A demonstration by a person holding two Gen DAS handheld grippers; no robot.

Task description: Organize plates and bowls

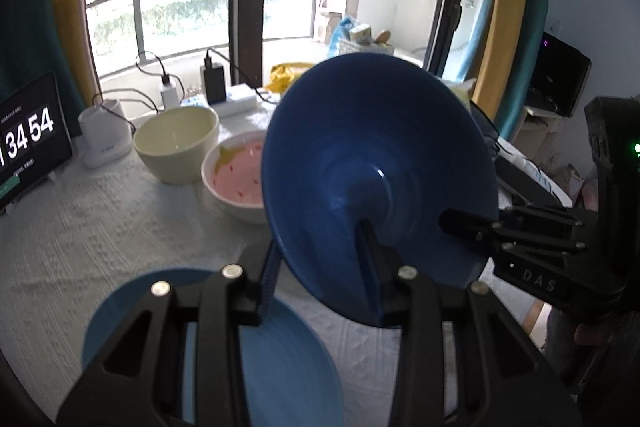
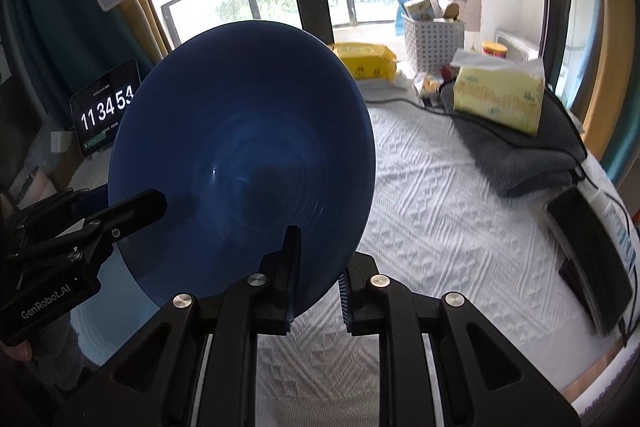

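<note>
A dark blue deep plate [image 1: 376,155] hangs tilted above the table, its hollow facing the cameras. My left gripper [image 1: 320,255] is shut on its lower left rim, one finger inside and one behind. My right gripper [image 2: 320,259] is shut on the opposite rim of the same plate [image 2: 240,147]. Each gripper also shows in the other's view: the right gripper [image 1: 460,223] at the plate's right edge, the left gripper [image 2: 156,203] at its left edge. Under the held plate, a light blue plate [image 1: 280,367] lies flat on the white tablecloth [image 1: 100,227]. Behind stand a cream bowl [image 1: 176,143] and a pink-lined white bowl [image 1: 236,175].
A clock tablet [image 1: 28,143] leans at the left edge, beside a white charger stand [image 1: 104,131] and cables. On the right side lie a tissue pack [image 2: 500,95] on a grey folded cloth [image 2: 520,155], a black device [image 2: 592,259] and a yellow pack [image 2: 364,61].
</note>
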